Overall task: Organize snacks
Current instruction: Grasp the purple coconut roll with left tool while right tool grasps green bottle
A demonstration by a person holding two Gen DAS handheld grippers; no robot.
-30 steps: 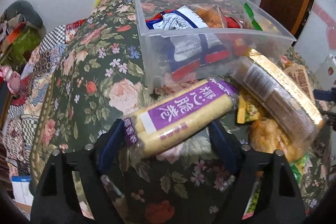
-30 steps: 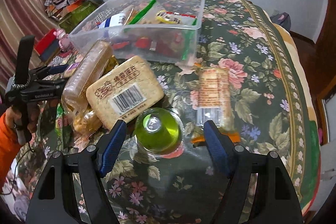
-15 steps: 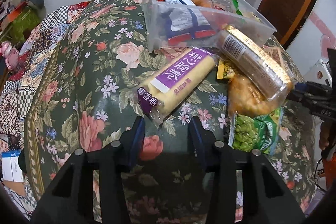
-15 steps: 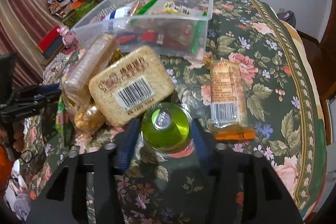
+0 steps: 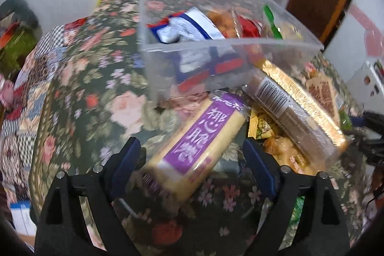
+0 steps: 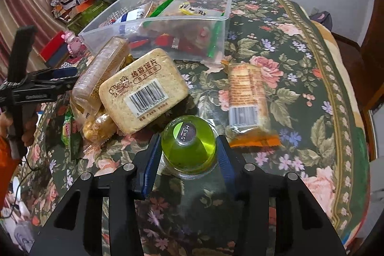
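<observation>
My left gripper (image 5: 192,160) is open, with its fingers on either side of a yellow snack pack with a purple label (image 5: 196,145) that lies on the floral cloth. The clear plastic bin (image 5: 216,44) with several snacks stands just beyond it. My right gripper (image 6: 188,148) is shut on a green jelly cup (image 6: 188,143); both blue pads touch its sides. A tan cracker pack with a barcode (image 6: 144,90) lies just ahead and left of the cup. The bin also shows in the right wrist view (image 6: 153,23).
A long gold-edged biscuit pack (image 5: 295,109) leans against the bin. An orange-ended wafer pack (image 6: 247,100) lies right of the cup. Fried snacks (image 6: 98,126) and a green pea bag (image 6: 69,131) sit at left. The left gripper (image 6: 43,85) shows at the left edge.
My left gripper opened wide and moved forward around the purple-label pack. My right gripper closed in from open until its pads met the green jelly cup.
</observation>
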